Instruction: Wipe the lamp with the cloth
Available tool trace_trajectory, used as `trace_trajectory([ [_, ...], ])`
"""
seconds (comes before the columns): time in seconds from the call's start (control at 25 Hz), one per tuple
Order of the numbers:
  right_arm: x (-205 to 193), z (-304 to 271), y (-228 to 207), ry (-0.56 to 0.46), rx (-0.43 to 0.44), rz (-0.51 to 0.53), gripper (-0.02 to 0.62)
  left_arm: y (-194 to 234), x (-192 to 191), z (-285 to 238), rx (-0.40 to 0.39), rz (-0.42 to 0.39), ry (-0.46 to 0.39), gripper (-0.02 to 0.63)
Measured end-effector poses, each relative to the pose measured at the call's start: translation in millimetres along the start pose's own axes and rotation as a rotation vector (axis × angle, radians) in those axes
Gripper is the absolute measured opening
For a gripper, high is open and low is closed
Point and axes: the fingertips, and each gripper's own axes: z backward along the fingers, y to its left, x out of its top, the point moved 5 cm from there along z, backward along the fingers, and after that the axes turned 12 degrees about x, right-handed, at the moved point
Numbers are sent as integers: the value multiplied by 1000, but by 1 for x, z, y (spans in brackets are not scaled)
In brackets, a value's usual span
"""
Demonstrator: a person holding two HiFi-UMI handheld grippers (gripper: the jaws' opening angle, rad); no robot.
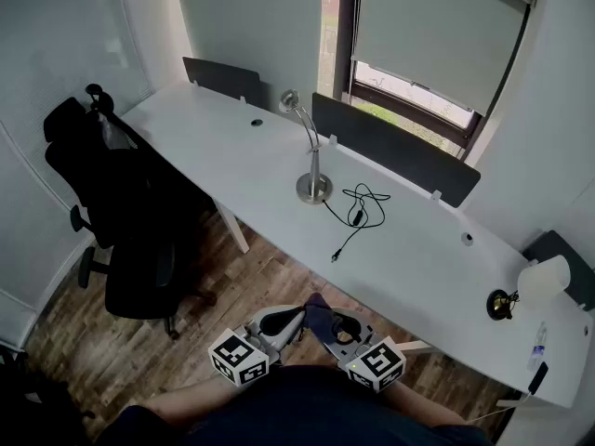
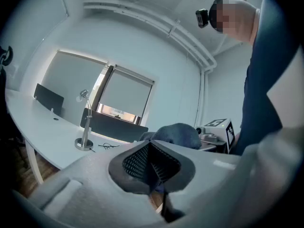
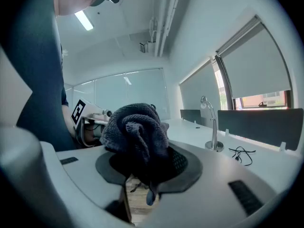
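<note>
Right gripper view: right gripper [image 3: 142, 172] clamps the bunched cloth [image 3: 135, 129], left gripper [image 2: 152, 163] closed empty, lamp [image 3: 213, 132] well ahead; advise a firm grip and wiping along the stem.

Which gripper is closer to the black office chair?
Left. The left gripper is on the side toward the chair; the right gripper, jaws shut on the cloth, is beyond it, farther away.

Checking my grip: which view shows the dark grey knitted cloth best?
Right gripper view: the dark grey knitted cloth fills the centre, clamped by the right tool. Head view shows a small scrap; left gripper view only a hump.
</note>
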Motion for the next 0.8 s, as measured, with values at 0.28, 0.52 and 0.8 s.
trace_trajectory([
  [0.28,-2,5,-1,3,5,0,144,-4,-1,-3,2,-2,5,6],
  [0.52,-2,11,-6,6,18,-3,144,-10,-1,-10,5,-2,6,6],
  [0.8,1,27,-27,-10,41,-6,144,-18,5,-31,31,-12,6,6],
])
